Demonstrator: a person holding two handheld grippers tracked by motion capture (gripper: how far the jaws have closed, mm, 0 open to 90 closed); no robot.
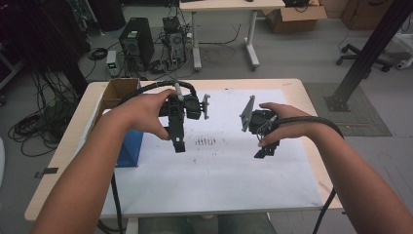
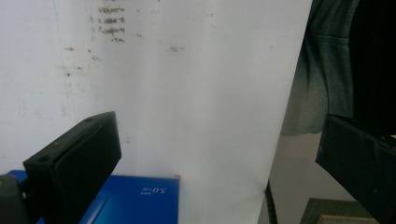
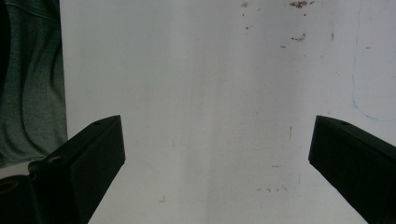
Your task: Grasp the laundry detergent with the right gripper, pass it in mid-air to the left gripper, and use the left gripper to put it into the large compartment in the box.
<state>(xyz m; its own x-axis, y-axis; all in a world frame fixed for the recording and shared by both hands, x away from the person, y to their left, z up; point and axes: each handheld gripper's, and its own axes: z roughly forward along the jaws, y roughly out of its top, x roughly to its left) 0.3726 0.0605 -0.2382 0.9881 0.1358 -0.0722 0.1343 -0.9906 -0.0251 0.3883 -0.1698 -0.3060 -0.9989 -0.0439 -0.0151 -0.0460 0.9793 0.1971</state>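
Jaws wide apart on left gripper [image 1: 179, 141] and right gripper [image 1: 265, 148]; nothing held. Blue box [image 1: 130, 146] could be knocked off desk [image 1: 292, 87] edge if approached too low.

Both forearms are bare, with no sleeves. The left gripper [image 1: 179, 144] and right gripper [image 1: 265, 150] are black, with blocky flat-faced jaws. Each carries a grey three-cornered plate and trails a thick black ribbed cable. The person wears grey-green cloth.

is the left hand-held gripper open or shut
Open. In its own view the left hand-held gripper has its two black jaws far apart, with bare white table cover between them and nothing gripped.
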